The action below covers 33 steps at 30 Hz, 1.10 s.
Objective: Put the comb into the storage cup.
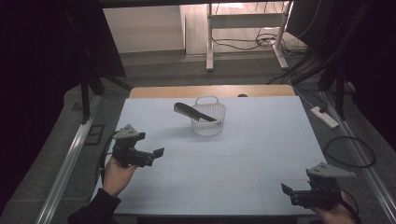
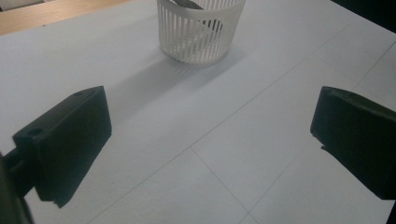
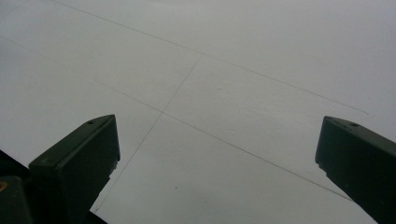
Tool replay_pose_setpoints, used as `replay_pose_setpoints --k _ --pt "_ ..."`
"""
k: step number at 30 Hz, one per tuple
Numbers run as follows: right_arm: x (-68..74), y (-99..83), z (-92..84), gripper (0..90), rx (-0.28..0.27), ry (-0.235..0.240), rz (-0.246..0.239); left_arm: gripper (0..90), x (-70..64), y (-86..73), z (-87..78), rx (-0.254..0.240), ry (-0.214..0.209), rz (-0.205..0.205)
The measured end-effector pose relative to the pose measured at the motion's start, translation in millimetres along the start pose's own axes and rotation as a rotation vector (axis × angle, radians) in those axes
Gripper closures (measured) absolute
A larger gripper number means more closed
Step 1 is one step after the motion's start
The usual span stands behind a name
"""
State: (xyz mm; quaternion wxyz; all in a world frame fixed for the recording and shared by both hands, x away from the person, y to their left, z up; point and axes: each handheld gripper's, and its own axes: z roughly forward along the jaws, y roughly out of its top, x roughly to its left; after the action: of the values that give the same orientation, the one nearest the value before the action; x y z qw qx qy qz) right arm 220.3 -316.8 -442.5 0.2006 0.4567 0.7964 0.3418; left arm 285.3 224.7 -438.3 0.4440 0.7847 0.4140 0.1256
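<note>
So the biggest thing here is the table (image 1: 261, 154), covered in a pale blue-white sheet with faint grid lines, and a strip of bare wood showing along its far edge. Behind it on the floor there's a white desk frame (image 1: 245, 28) with a bunch of cables tangled around its feet, and off to the right a white power strip (image 1: 324, 116) lying on the floor next to a loop of black cable. On the table itself, toward the far middle, sits a little white slotted basket (image 1: 208, 122) with a handle on its back rim, and a dark comb (image 1: 194, 112) is propped in it at a slant, one end down inside and the other end sticking out over the left rim. The left gripper view catches that same basket (image 2: 198, 35) up ahead, standing on the sheet well clear of the jaws. The left gripper (image 1: 158, 152) is held over the left side of the table, pointing right, jaws spread wide with nothing between them. The right gripper (image 1: 286, 189) is down at the near right corner, pointing left, jaws also wide apart and empty, just bare sheet in front of it. Both are well apart from the basket and from each other.
</note>
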Motion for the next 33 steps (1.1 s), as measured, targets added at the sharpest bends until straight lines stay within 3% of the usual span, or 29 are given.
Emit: replay_pose_setpoints --k 33 --pt "0.4 -0.1 -0.4 0.0 -0.005 -0.009 0.002 0.0 -9.5 -20.0 -25.5 -0.021 0.002 -0.025"
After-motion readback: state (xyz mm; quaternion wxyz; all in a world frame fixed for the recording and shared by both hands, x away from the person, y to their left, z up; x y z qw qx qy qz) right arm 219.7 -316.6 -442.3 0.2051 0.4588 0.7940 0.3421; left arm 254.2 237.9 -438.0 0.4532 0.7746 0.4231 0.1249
